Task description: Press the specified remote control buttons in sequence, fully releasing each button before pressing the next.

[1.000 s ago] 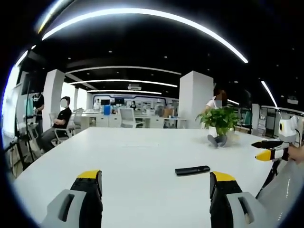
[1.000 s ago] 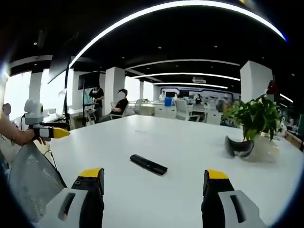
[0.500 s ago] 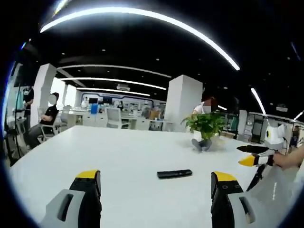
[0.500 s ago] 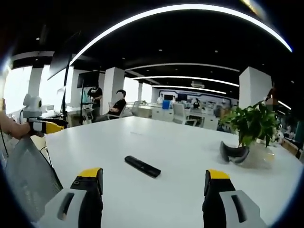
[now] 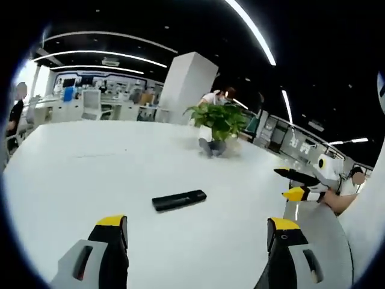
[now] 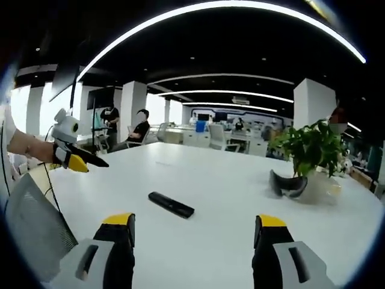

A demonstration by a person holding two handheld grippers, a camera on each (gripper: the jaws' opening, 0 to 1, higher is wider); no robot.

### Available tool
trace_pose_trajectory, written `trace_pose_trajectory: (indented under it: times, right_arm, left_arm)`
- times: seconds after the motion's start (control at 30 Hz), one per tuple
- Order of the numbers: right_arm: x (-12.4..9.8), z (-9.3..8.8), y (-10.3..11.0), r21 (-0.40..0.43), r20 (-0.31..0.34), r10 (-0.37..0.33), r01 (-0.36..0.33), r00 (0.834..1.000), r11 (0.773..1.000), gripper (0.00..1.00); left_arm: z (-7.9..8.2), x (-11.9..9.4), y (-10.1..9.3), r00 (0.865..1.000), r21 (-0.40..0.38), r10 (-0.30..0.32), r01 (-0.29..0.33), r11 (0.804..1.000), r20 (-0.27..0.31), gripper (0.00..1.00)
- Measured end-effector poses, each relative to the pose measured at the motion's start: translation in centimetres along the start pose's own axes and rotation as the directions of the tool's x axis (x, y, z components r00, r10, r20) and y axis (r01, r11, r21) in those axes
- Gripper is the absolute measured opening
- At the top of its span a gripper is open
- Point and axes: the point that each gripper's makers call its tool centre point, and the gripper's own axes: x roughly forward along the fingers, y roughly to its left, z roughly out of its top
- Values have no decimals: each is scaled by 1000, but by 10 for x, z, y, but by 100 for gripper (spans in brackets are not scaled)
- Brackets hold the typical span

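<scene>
Both views face across the table [image 5: 90, 180], sharing the remote [image 6: 171, 205].

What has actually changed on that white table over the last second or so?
Mostly the cameras swung with the person's hands; the left gripper view turned and tilted most. In the right gripper view, the left gripper now reaches further over the white table. Nothing was picked up or released. The remote control lies flat in the same spot, as does the potted plant. Both grippers remain open and empty.

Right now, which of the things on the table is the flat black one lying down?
The remote control, a slim black bar lying flat mid-table. The potted plant stands upright, green, and the dark curved object sits beside it.
</scene>
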Motion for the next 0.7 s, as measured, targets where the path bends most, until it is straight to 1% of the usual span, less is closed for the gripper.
trace_pose_trajectory:
  times: [0.07,0.1,0.17,0.23,0.3,0.33,0.37,0.4,0.47,0.53,0.63,0.7]
  right_arm:
    - [0,-1,1,1,-5,2,-2,1000,1000,80]
    - [0,0,1,-2,-5,-1,1,1000,1000,80]
    - [0,-1,0,-6,-9,-6,6,1000,1000,80]
    - [0,-2,0,-7,-18,-5,5,1000,1000,79]
    - [0,-5,-1,-17,-34,-12,12,999,1000,77]
    - [0,-7,-2,-19,-46,-17,16,999,1000,76]
    - [0,-10,-4,-14,-59,-21,20,998,1000,74]
    - [0,-11,-6,-9,-61,-25,24,998,1000,72]
    - [-1,-13,-8,12,-67,-27,27,997,1000,71]
    - [-1,-13,-9,30,-64,-30,32,998,999,71]
    - [-1,-18,-12,34,-86,-41,44,995,998,70]
    - [-1,-20,-13,38,-97,-43,47,994,998,67]
  left_arm:
    - [-1,12,3,999,27,-26,27,999,-44,100]
    - [-4,19,6,996,51,-38,42,998,-77,100]
    - [-11,27,11,991,68,-33,42,997,-133,100]
    - [-15,36,15,987,70,-32,43,997,-157,100]
    - [-21,45,16,980,75,-49,64,995,-194,100]
    - [-25,48,16,974,96,-52,75,993,-222,100]
    - [-28,51,16,968,119,-57,88,989,-243,100]
    - [-32,53,15,958,163,-62,111,980,-281,100]
    - [-35,58,20,949,227,-54,129,965,-310,100]
    - [-38,62,22,938,245,-58,148,958,-341,100]
    - [-36,69,28,930,264,-66,170,950,-361,100]
    - [-36,75,32,919,292,-69,193,937,-389,100]
